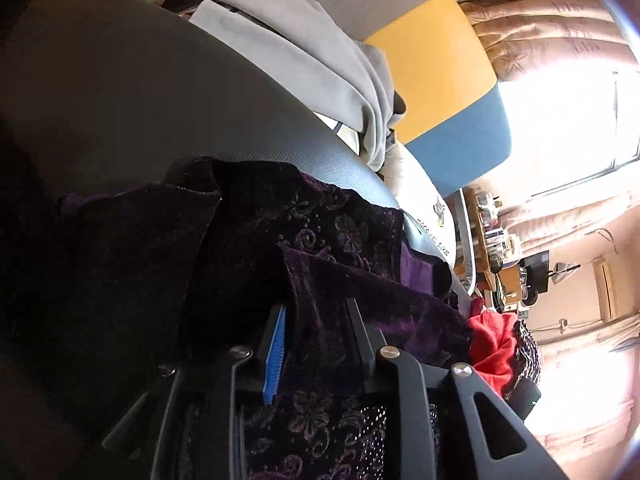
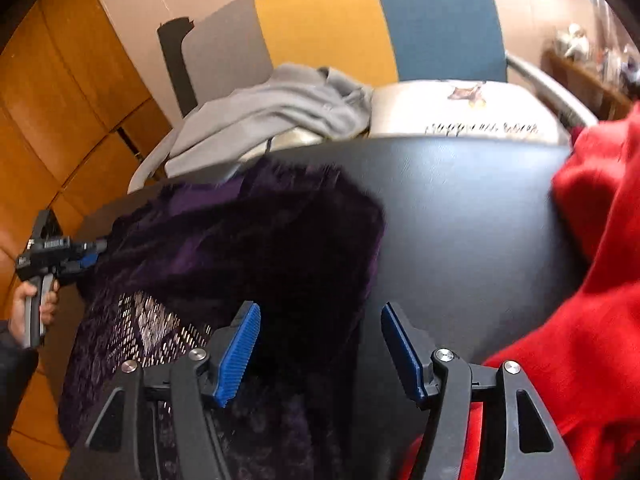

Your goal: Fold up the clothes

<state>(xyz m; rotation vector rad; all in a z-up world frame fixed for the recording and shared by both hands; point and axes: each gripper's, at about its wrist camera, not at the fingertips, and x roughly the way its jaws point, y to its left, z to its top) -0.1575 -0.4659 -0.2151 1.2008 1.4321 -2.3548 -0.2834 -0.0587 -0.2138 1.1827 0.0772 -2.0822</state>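
Black counter [image 2: 472, 216]: purple velvet garment [image 2: 248, 240] lies lengthwise between open right gripper [image 2: 320, 350] and left gripper [image 1: 316, 344], whose parted jaws straddle a fold.

On the round table [image 2: 460, 220], the velvet garment [image 2: 240, 248] lies left of centre, the red garment [image 2: 592, 280] drapes over the table's right edge, and behind the table's far edge lie the grey sweatshirt [image 2: 280, 108] and, further right, a printed cushion [image 2: 460, 108].
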